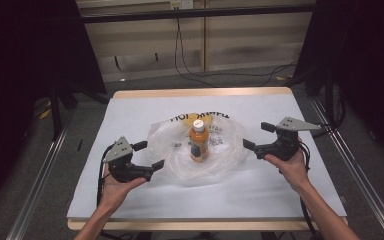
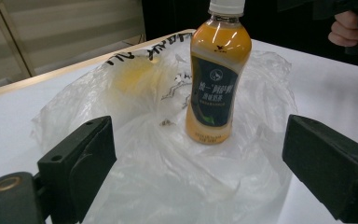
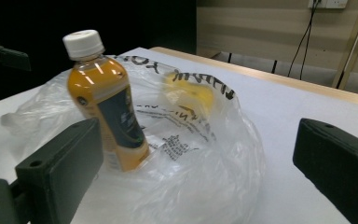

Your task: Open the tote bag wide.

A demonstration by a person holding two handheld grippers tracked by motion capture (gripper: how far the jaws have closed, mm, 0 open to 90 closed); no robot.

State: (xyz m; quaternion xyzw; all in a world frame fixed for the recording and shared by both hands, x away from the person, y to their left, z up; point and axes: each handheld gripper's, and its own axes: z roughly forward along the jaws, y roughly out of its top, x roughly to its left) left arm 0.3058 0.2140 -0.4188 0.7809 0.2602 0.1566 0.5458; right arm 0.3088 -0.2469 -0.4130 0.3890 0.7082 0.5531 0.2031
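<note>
Each black gripper, left gripper (image 1: 146, 154) and right gripper (image 1: 258, 135), carries a grey three-cornered plate, blocky black jaws and a trailing black cable; forearms are bare, unsleeved.

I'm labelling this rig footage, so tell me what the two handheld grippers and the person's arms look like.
Both the left gripper and right gripper are black, with blocky rectangular jaws, a grey three-cornered plate on top and black cables trailing back. The forearms are bare, no sleeves or gloves.

Orange drink bottle (image 1: 199, 141), white cap, upright on crumpled clear plastic bag (image 1: 230, 150), mid-table

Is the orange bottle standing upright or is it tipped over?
Upright: the bottle stands on its base on the plastic bag, white cap on top.
</note>
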